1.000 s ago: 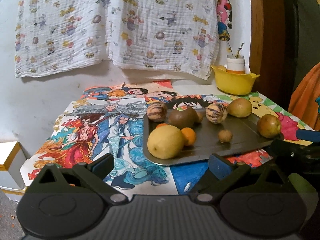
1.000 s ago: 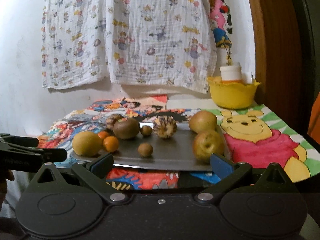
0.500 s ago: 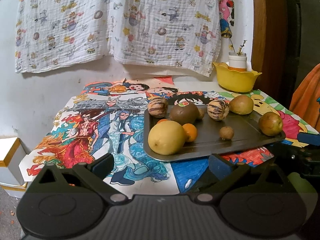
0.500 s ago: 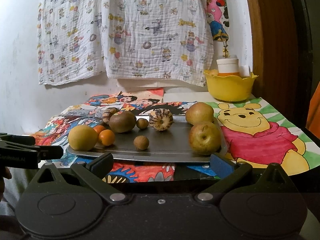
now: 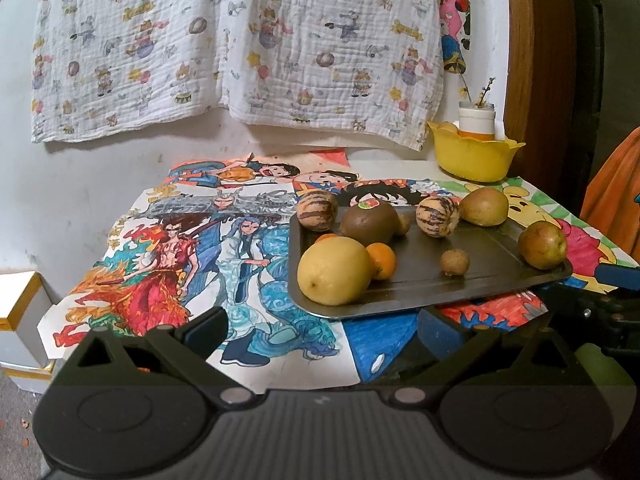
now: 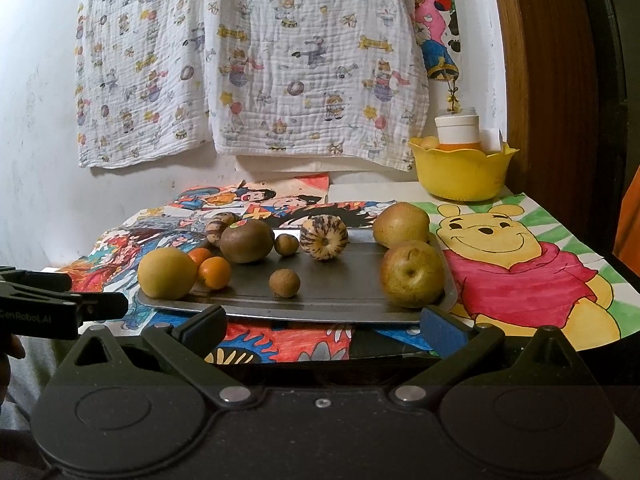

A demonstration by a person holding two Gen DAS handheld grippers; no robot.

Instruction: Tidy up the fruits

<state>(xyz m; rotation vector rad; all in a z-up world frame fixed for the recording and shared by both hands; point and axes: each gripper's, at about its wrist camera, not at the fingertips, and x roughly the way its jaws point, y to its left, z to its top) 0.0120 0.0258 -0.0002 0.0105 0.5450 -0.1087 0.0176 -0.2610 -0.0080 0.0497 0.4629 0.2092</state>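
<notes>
A grey metal tray [image 5: 472, 276] [image 6: 352, 280] lies on a table covered with cartoon drawings. On it sit a big yellow fruit [image 5: 335, 270] [image 6: 167, 274], small oranges [image 5: 382, 261] [image 6: 215, 272], a brown kiwi [image 5: 374, 223] [image 6: 246, 241], two striped melons [image 5: 437, 215] [image 6: 323, 235], two pears [image 5: 542, 244] [image 6: 412, 274] and small brown longans [image 5: 454, 262] [image 6: 284, 283]. My left gripper [image 5: 322, 330] is open before the tray's near left corner. My right gripper [image 6: 323, 324] is open just in front of the tray's near edge. Neither holds anything.
A yellow bowl [image 5: 472, 156] [image 6: 462, 170] with a white-capped jar stands at the table's back right by a wooden frame. A printed cloth [image 6: 256, 60] hangs on the wall behind. A white box [image 5: 20, 320] sits low at the left.
Both grippers have drawn back and lifted slightly, so the tray sits a little farther off. The fruits have not moved.
</notes>
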